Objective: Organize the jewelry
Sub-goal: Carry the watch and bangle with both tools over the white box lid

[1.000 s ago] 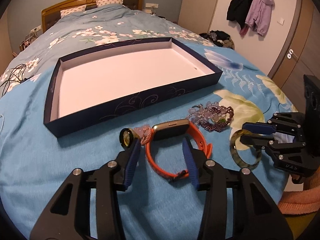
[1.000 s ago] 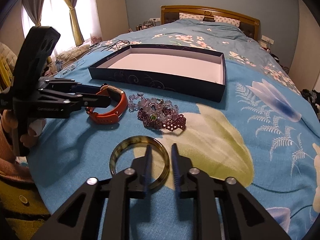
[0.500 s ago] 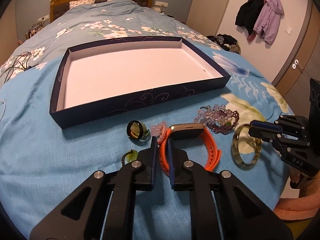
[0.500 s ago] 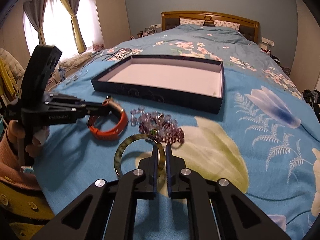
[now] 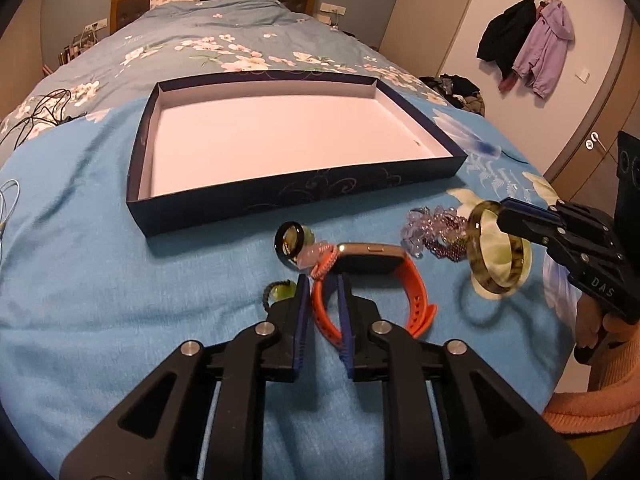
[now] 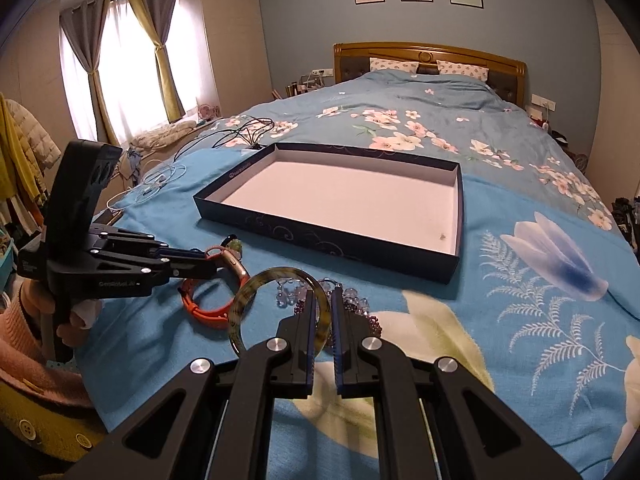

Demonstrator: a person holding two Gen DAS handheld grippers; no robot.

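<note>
Jewelry lay in a loose row on the bed just in front of the empty dark box, and two pieces had just been taken up. A second earlier both claws stood spread over their targets; since then we had closed them. Our right claw was pinching the mottled green bangle and had raised it off the quilt, so it hung clear of the purple bead tangle. Our left claw had closed on the strap of the orange watch; its jaws had just eased apart a little, with the strap between them and the watch resting on the bed. We judged both pieces ready to carry into the box. Only the left view showed the small dark round piece and the green-beaded piece beside the watch; only the right view showed our other hand gripping the left tool
</note>
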